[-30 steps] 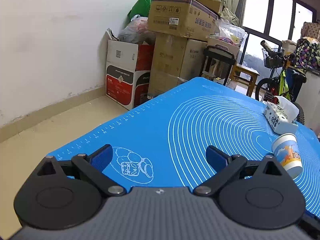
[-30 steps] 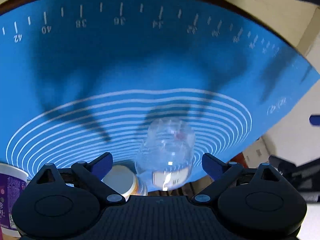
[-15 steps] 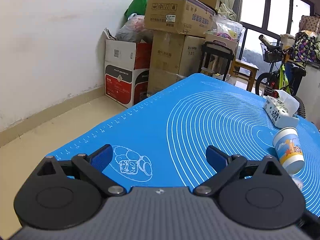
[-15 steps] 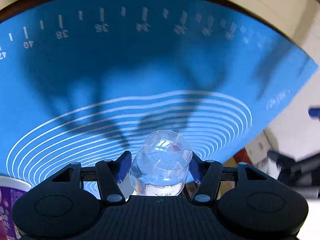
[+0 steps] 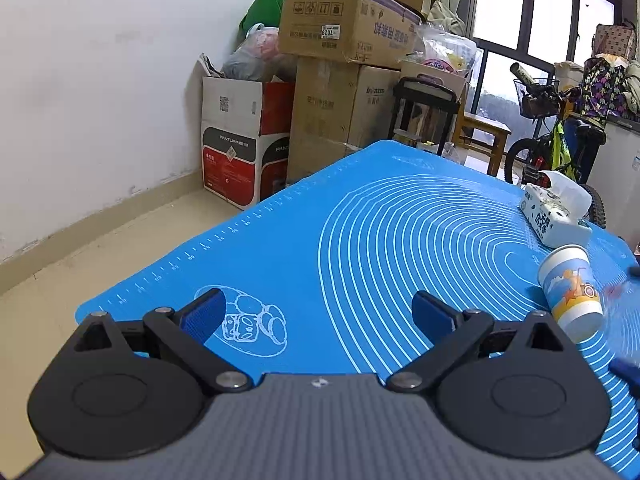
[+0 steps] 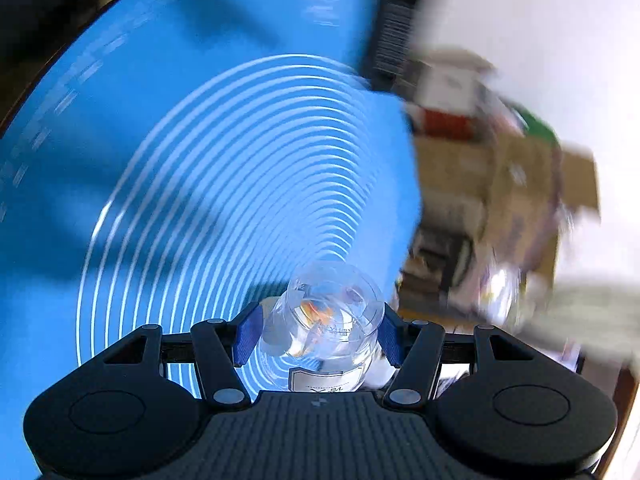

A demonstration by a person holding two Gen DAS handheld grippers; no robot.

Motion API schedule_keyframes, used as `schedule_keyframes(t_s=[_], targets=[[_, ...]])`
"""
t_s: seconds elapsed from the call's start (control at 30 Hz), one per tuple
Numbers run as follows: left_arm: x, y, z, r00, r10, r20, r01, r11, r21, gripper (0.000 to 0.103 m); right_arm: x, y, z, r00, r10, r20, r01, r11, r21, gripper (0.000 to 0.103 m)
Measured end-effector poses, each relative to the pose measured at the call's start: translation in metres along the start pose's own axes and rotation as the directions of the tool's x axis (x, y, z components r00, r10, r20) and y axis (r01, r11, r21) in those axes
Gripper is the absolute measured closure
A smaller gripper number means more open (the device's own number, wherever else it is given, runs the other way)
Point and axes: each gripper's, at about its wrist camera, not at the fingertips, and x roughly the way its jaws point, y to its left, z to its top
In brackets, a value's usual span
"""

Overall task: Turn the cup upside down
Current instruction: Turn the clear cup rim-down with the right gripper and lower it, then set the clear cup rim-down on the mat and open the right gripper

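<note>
My right gripper (image 6: 318, 332) is shut on a clear plastic cup (image 6: 324, 320) with a white label, held above the blue mat (image 6: 180, 160); I see the cup's flat end facing the camera. The right view is blurred by motion and rolled sideways. My left gripper (image 5: 316, 312) is open and empty, low over the near left part of the blue mat (image 5: 360, 232). At the right edge of the left wrist view a blurred clear shape (image 5: 624, 300) shows beside a paper cup.
A blue-and-white paper cup (image 5: 570, 292) stands upside down on the mat at the right. A tissue pack (image 5: 556, 212) lies behind it. Stacked cardboard boxes (image 5: 344, 80), a black cart (image 5: 424, 116) and a bicycle (image 5: 556, 148) stand beyond the table's far edge.
My right gripper closed on the clear cup, lifted it and is now rolling sideways with it. My left gripper has stayed open and nearly still.
</note>
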Motion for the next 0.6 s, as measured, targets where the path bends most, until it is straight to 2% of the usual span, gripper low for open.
schedule_keyframes(t_s=[0.07,0.13,0.23,0.3,0.37,0.4,0.5,0.53,0.6], targets=[[0.0,-0.002,-0.001,1.0,-0.001,-0.004,0.001,1.0,0.004,0.004,-0.001,-0.013,-0.002,1.0,-0.025,-0.003,0.025,0.986,0.162,0.038],[0.0,-0.006,-0.002,1.0,-0.006,-0.007,0.006,1.0,0.011,0.004,0.0,-0.023,-0.01,0.999,-0.033,-0.001,0.032,0.938,0.344,0.038],[-0.001,-0.01,-0.004,1.0,-0.014,-0.003,0.014,1.0,0.023,0.004,-0.006,-0.034,-0.026,0.999,-0.037,0.018,0.019,0.804,0.594,0.038],[-0.002,-0.014,-0.005,1.0,-0.019,0.003,0.019,0.999,0.037,0.004,-0.001,-0.033,-0.038,0.999,-0.039,0.021,0.012,0.705,0.709,0.038],[-0.004,-0.018,-0.006,1.0,-0.027,0.008,0.027,0.999,0.045,0.004,0.002,-0.03,-0.053,0.999,-0.034,0.016,0.007,0.59,0.807,0.038],[-0.004,-0.02,-0.007,0.999,-0.033,0.011,0.032,0.998,0.049,0.004,0.002,-0.029,-0.065,1.0,-0.028,0.013,0.004,0.52,0.854,0.038],[-0.005,-0.025,-0.008,0.998,-0.054,0.011,0.054,0.997,0.062,0.004,0.006,-0.03,-0.097,0.998,0.005,0.056,-0.055,0.246,0.968,0.038],[-0.004,-0.026,-0.009,0.998,-0.064,0.006,0.064,0.996,0.066,0.004,0.001,-0.023,-0.11,0.998,0.004,0.058,-0.057,0.174,0.983,0.038],[-0.004,-0.031,-0.01,0.997,-0.079,-0.001,0.079,0.994,0.078,0.004,0.003,-0.017,-0.125,0.999,0.012,0.048,-0.049,0.062,0.997,0.038]])
